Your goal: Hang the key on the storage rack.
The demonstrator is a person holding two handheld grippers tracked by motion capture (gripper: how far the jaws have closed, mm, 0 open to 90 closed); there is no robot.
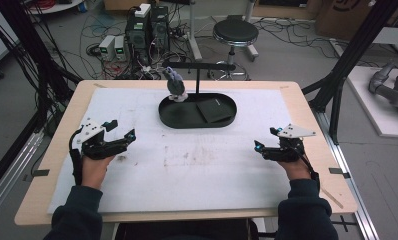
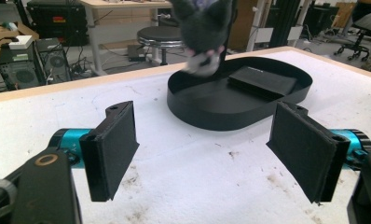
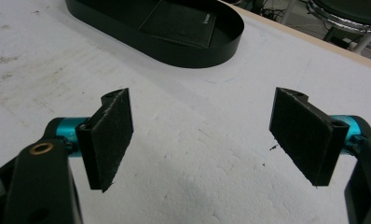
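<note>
Pretty quiet setup here. Wooden counter (image 1: 307, 107) with a white, stained mat (image 1: 187, 165) spread over most of it. Toward the far middle of the mat, a black oval tray (image 1: 197, 122) with low walls. Inside its right half, lying flat, a dark square thing like a wallet or pad (image 1: 214, 110), small pale lettering near one edge, too tiny to read. At the tray's left far end, a grey plush toy (image 1: 175, 82) with pale feet, upright, seemingly right at the rim; blurry up close in the left gripper view (image 2: 203, 28).

Left tongs (image 1: 122, 129) held low over the mat's left side, jaws spread wide apart, nothing between them, aimed roughly at the tray. Right tongs (image 1: 265, 138) over the right side, also gaping, empty, pointing inward. Both well apart from the tray and from each other.

Beyond the counter: black round stool (image 1: 235, 32), computer towers (image 1: 147, 27), loads of cables on the floor.
</note>
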